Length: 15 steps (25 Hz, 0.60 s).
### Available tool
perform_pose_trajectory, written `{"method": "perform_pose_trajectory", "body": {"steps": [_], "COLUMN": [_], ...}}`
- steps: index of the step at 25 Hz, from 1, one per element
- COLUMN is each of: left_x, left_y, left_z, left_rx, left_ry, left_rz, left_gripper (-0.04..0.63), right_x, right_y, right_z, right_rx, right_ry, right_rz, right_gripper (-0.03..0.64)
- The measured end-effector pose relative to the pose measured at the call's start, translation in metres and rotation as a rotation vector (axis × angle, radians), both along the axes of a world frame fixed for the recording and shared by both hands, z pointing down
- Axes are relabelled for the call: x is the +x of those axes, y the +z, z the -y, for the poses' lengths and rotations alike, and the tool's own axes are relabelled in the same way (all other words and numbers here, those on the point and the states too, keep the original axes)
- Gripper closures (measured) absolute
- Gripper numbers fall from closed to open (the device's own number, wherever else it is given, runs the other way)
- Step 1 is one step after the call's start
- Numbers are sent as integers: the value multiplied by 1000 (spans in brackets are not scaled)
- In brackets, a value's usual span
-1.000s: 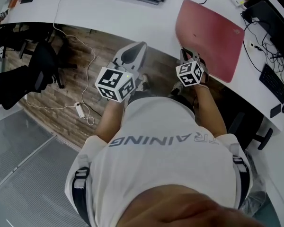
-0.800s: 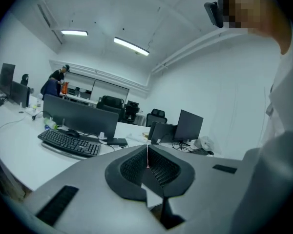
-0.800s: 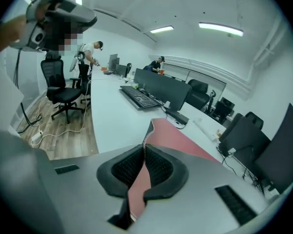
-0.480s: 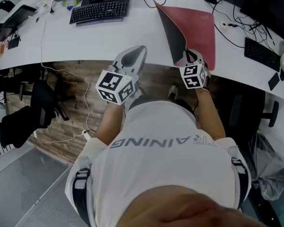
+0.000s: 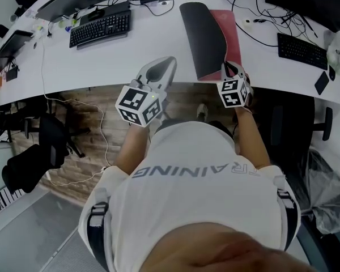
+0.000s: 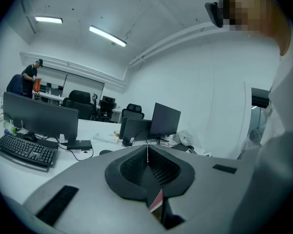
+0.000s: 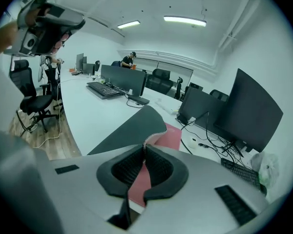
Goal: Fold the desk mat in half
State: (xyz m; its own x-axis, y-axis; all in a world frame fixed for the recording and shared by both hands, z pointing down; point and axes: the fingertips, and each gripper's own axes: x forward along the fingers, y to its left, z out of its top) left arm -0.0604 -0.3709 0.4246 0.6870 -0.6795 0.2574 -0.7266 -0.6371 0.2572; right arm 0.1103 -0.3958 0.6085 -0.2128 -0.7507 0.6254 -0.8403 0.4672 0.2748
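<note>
The desk mat [image 5: 203, 37] lies on the white desk [image 5: 113, 55], curled over so that its dark underside faces up and covers most of its red face [image 5: 231, 27]. My right gripper [image 5: 230, 67] is shut on the mat's lifted edge at the desk's front. In the right gripper view the thin edge runs between the closed fingertips of the right gripper [image 7: 145, 146], with the dark underside [image 7: 129, 126] to the left and the red face [image 7: 172, 134] beyond. My left gripper [image 5: 161, 63] hovers at the desk's front edge left of the mat, shut on nothing, as the left gripper [image 6: 147, 147] shows.
A black keyboard [image 5: 100, 26] and a monitor base sit at the desk's back left. Another keyboard [image 5: 299, 49] and tangled cables [image 5: 260, 16] lie to the right of the mat. An office chair [image 5: 42, 143] stands on the floor at left, a bin bag [image 5: 328, 200] at right.
The right gripper has carried the mat's edge up and over: the red face showed almost whole before, and the dark underside now covers most of it. The left gripper stayed shut and empty.
</note>
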Motion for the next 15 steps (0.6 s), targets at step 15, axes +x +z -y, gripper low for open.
{"method": "perform_pose_trajectory", "body": {"steps": [15], "left_x": [42], "left_y": [6], "left_z": [10], "left_rx": [-15], "left_ry": [22], "left_rz": [-12], "left_gripper": [563], "right_x": [89], "right_y": [67], "right_z": [-16], "right_rx": [-214], "right_ry": [142], "right_rz": [4], "right_gripper": [580]}}
